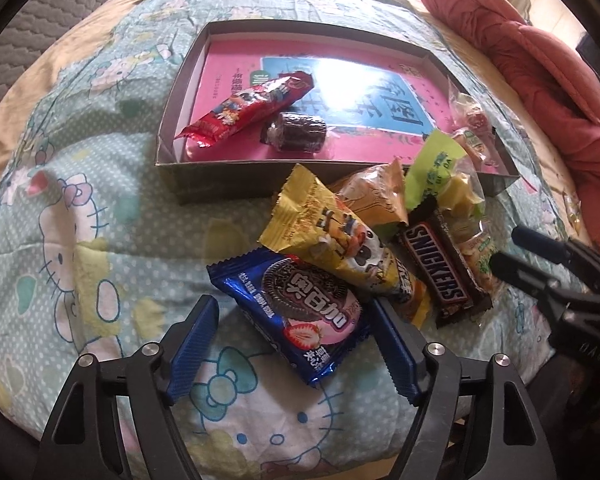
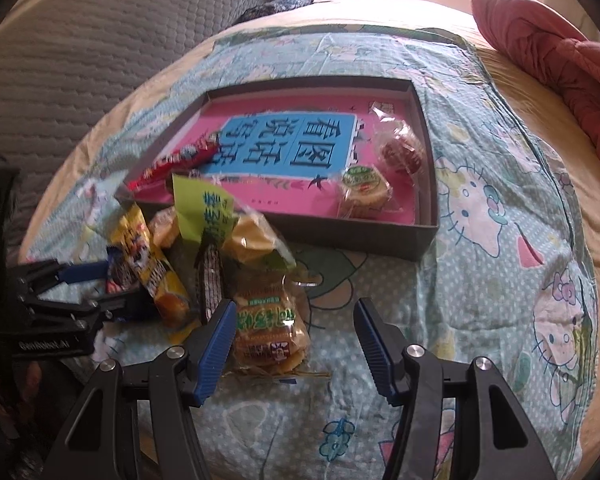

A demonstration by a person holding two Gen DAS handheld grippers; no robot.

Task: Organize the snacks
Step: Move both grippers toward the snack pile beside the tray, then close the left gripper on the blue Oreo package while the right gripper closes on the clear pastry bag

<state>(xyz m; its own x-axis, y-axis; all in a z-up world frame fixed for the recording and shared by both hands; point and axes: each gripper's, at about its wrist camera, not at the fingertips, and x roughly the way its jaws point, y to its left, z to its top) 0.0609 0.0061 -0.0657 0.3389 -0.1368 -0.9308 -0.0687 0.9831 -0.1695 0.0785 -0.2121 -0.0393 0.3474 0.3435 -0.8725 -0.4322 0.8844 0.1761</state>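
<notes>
A shallow grey box (image 1: 220, 186) with a pink book inside lies on the bed. It holds a red bar (image 1: 244, 108), a dark chocolate roll (image 1: 300, 132) and two round wrapped cakes (image 2: 364, 192). In front of it is a pile: a blue Oreo packet (image 1: 300, 312), a yellow packet (image 1: 332, 236), a Snickers bar (image 1: 440, 268) and a green-labelled bag (image 1: 436, 168). My left gripper (image 1: 296, 320) is open and straddles the Oreo packet without pressing on it. My right gripper (image 2: 296, 320) is open, with a clear-wrapped pastry pack (image 2: 268, 332) against its left finger.
A Hello Kitty sheet (image 2: 480, 280) covers the bed under everything. A pink-red quilt (image 1: 540, 80) is bunched at the far right. A grey quilted pad (image 2: 80, 60) lies to the left. The two grippers stand close together over the pile.
</notes>
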